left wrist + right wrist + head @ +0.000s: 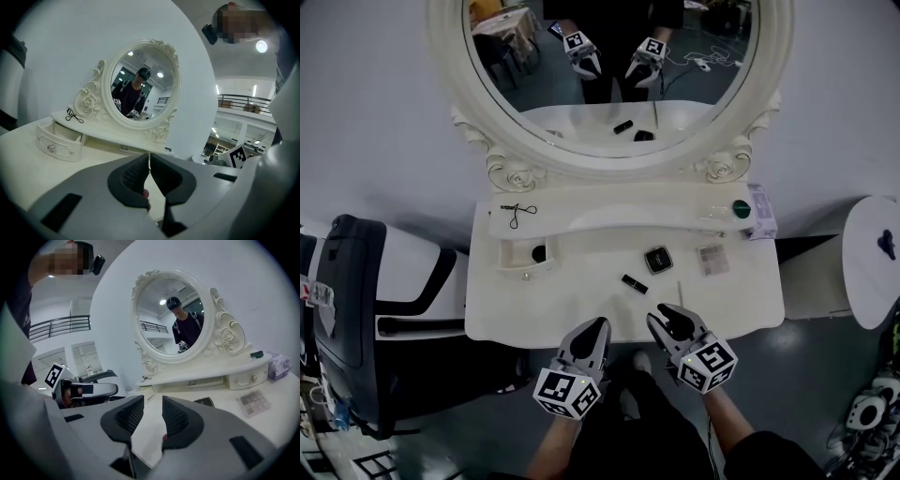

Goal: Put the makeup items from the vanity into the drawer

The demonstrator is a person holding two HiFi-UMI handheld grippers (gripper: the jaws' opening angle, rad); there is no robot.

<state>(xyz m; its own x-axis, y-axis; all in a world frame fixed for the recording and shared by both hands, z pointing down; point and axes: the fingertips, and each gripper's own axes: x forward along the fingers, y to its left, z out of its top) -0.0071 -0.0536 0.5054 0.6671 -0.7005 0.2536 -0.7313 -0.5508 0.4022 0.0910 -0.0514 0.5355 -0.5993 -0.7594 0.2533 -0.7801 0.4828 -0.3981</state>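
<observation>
Looking down in the head view, we've got a white vanity table [544,309] set against a pale grey wall [366,112]. Its big oval white-framed mirror [609,84] rises behind. A black chair [356,309] stands at the left, a round white side table [862,272] at the right, and grey floor [825,375] shows below.

On the tabletop a short black lipstick tube [634,282] lies slantwise, its long axis running from upper left to lower right in the picture. Just beside it sits a square black compact [657,259], with a pale eyeshadow palette [712,258] further right. A thin pale stick [680,291] points almost straight away from the person. Up on the raised shelf [609,217] a black eyelash curler [517,212] lies lengthwise along it.

The small white left drawer [517,267] stands pulled out with one dark round item [538,252] inside. Both tongs hover over the table's near edge, left gripper [598,324] and right gripper [668,313], touching none of the items.

Over to the left gripper view: the jaws are drawn together to a hairline slit, with nothing in them. The pulled-out drawer shows at the left, its inside hidden from this angle.

Now the right gripper view: the jaws stand partly apart, with only bare tabletop between them. The compact and palette lie ahead, and the right drawer [248,377] under the shelf is closed.
</observation>
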